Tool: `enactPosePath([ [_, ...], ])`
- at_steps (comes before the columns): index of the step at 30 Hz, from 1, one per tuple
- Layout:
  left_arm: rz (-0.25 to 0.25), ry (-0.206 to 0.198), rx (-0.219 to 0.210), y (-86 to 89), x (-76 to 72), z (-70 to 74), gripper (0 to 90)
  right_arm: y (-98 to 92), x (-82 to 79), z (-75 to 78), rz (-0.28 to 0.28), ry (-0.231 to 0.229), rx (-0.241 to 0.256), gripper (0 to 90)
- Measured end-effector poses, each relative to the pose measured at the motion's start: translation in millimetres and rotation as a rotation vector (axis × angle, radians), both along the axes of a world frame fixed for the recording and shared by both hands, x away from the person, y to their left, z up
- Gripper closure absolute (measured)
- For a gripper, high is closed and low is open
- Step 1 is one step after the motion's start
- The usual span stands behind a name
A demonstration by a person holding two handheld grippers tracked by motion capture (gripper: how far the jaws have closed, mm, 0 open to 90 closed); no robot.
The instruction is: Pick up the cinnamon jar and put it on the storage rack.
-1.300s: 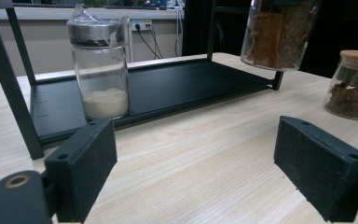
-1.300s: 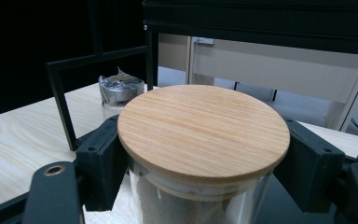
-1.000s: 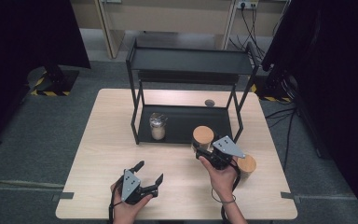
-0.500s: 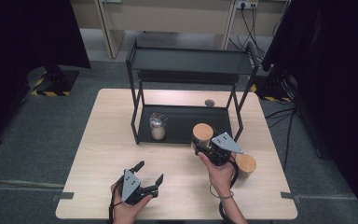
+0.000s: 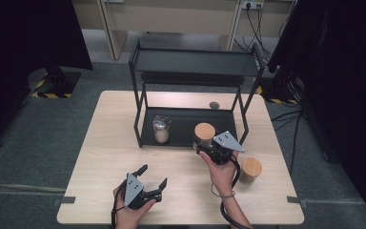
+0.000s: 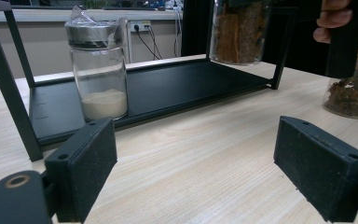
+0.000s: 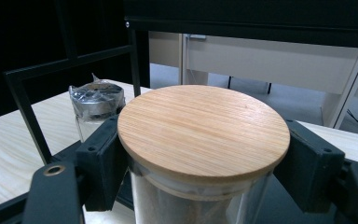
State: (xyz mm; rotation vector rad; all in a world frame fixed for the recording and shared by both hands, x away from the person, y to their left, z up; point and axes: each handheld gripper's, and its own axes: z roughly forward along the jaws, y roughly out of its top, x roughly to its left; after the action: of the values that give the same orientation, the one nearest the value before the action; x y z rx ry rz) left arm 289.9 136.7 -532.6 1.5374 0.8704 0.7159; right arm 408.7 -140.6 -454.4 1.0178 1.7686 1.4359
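1. My right claw [image 5: 208, 147] is clamped around the wooden-lidded jar [image 5: 204, 134] just under its lid, holding it over the front edge of the rack [image 5: 190, 62]'s bottom shelf, near its right post, so it can go in upright.
2. My left claw [image 5: 145, 183] rests spread and empty near the tabletop's front edge, out of the way.
3. The powder jar [image 5: 161, 129] stands at the shelf's left, leaving room.

Wood-lidded glass jar [image 5: 204, 134], upright (at shelf's edge)
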Motion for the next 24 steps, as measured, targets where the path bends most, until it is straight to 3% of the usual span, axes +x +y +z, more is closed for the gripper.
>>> enactPosePath([
  [24, -0.003, -0.002, -0.002, 0.1, -0.2, -0.1, 12.7, 15.6, 28.4, -2.8, -0.013, 0.030, -0.011, 25.6],
])
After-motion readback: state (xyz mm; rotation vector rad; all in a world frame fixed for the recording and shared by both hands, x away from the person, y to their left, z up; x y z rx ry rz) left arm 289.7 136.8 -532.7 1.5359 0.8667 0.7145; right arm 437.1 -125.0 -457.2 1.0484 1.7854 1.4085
